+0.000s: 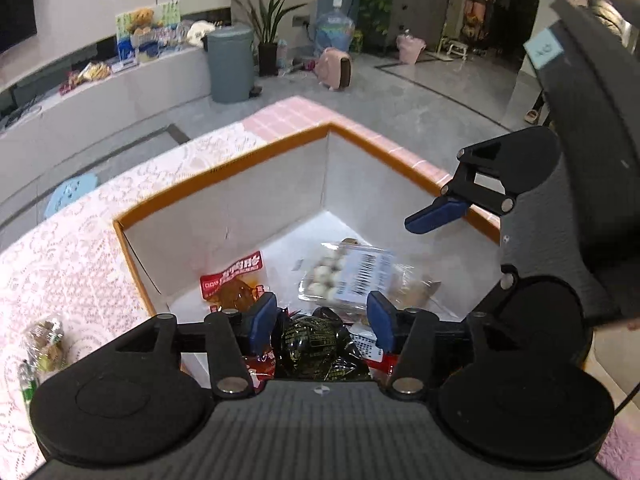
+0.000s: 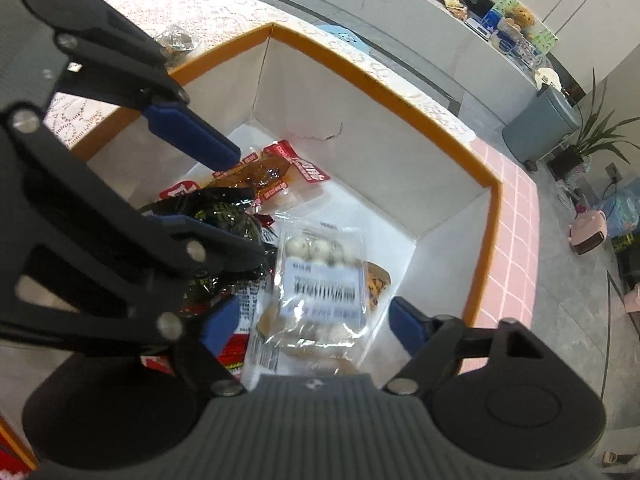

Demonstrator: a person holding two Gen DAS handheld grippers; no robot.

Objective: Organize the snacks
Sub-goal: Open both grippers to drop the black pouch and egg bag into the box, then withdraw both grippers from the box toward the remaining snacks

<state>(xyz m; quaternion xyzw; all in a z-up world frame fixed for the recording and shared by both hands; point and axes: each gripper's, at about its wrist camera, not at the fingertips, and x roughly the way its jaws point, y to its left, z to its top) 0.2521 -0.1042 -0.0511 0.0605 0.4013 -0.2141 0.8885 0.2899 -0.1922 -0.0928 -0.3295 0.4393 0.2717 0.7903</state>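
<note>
A white box with an orange rim stands on the pink table, and both grippers hang over it. My left gripper is open; a black packet with gold print lies between and below its blue fingers, with a gap at each pad. My right gripper is open wide above a clear pack of white balls with a barcode label, which looks blurred. A red packet with a brown snack lies on the box floor. Red packets lie partly hidden under the black one.
A clear snack bag and a green item lie on the lace tablecloth outside the box's left wall. Beyond the table are a blue stool, a grey bin and a potted plant.
</note>
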